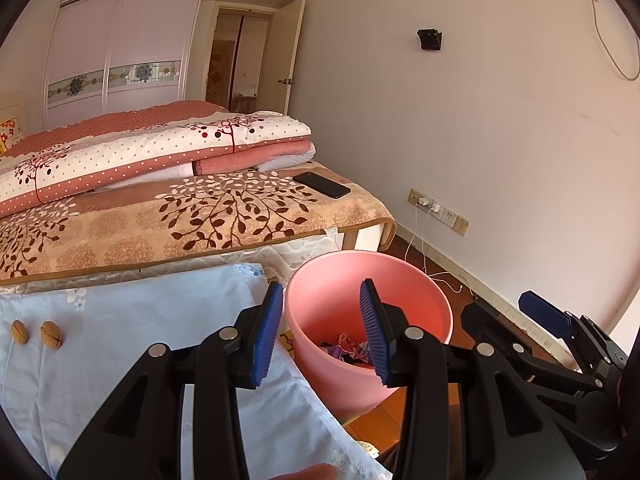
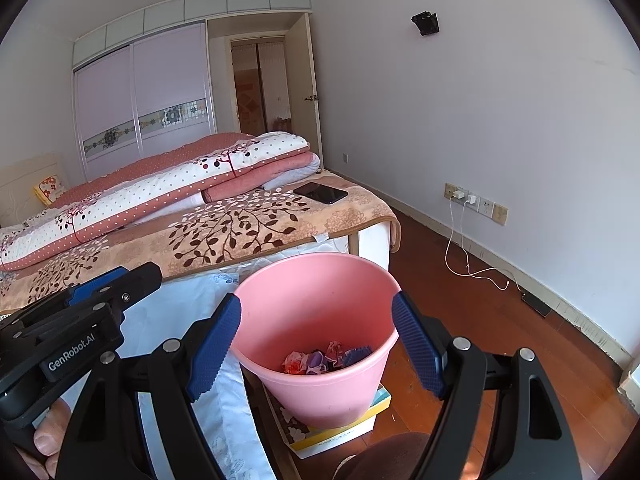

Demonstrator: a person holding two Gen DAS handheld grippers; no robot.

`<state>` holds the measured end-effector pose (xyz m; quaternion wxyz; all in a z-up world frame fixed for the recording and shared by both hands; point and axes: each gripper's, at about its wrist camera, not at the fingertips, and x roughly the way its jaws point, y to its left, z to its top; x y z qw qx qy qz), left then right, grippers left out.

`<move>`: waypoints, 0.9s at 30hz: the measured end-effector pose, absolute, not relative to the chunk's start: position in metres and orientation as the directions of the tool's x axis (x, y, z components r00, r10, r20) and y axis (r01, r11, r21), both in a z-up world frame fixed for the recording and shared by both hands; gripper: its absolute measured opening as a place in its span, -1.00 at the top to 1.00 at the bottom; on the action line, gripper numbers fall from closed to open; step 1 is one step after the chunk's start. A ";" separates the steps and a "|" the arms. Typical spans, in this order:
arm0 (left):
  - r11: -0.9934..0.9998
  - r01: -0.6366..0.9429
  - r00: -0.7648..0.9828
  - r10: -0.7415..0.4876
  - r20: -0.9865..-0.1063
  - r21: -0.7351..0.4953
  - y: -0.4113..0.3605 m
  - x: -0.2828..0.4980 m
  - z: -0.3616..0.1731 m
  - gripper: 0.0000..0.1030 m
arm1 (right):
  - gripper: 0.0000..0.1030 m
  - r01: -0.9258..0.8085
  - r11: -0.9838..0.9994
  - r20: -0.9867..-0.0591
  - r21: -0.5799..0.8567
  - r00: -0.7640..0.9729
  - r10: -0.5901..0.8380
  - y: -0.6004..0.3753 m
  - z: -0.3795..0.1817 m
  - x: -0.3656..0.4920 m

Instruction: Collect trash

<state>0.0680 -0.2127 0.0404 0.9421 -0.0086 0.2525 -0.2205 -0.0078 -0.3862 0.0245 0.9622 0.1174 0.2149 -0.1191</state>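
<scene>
A pink bin (image 1: pixel 400 280) (image 2: pixel 320 384) stands beside the bed on a flat box, with crumpled colourful wrappers (image 2: pixel 320 358) at its bottom. My left gripper (image 1: pixel 321 285) is open and empty, and hovers in front of the bin's near rim. Two walnuts (image 1: pixel 51 334) lie on a pale blue cloth (image 1: pixel 140 320) to its left. My right gripper (image 2: pixel 316 301) is open with nothing between its pads; the bin sits beyond them. In the right wrist view the left gripper (image 2: pixel 120 284) shows at the left edge. In the left wrist view the right gripper (image 1: pixel 508 312) shows at the right.
A black phone (image 1: pixel 322 185) lies on the bed's leaf-patterned blanket (image 2: pixel 240 224), behind a folded quilt (image 1: pixel 160 152). White charger cables (image 2: pixel 464 264) trail from wall sockets across the wooden floor. A yellow-edged box (image 2: pixel 340 428) supports the bin. A thumb (image 2: pixel 48 440) grips the left handle.
</scene>
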 end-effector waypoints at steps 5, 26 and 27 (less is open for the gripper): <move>0.901 0.416 0.770 -0.422 -0.478 -0.126 -0.213 0.067 0.037 0.21 | -0.48 0.279 0.945 -0.452 0.174 0.875 -0.175 -0.386 0.021 -0.004; 0.900 0.415 0.753 -0.423 -0.504 -0.136 -0.213 0.077 0.027 0.21 | -0.48 0.282 0.944 -0.482 0.173 0.860 -0.169 -0.383 0.010 0.008; 0.900 0.415 0.752 -0.423 -0.506 -0.136 -0.213 0.076 0.027 0.21 | -0.48 0.282 0.944 -0.484 0.173 0.859 -0.168 -0.383 0.009 0.008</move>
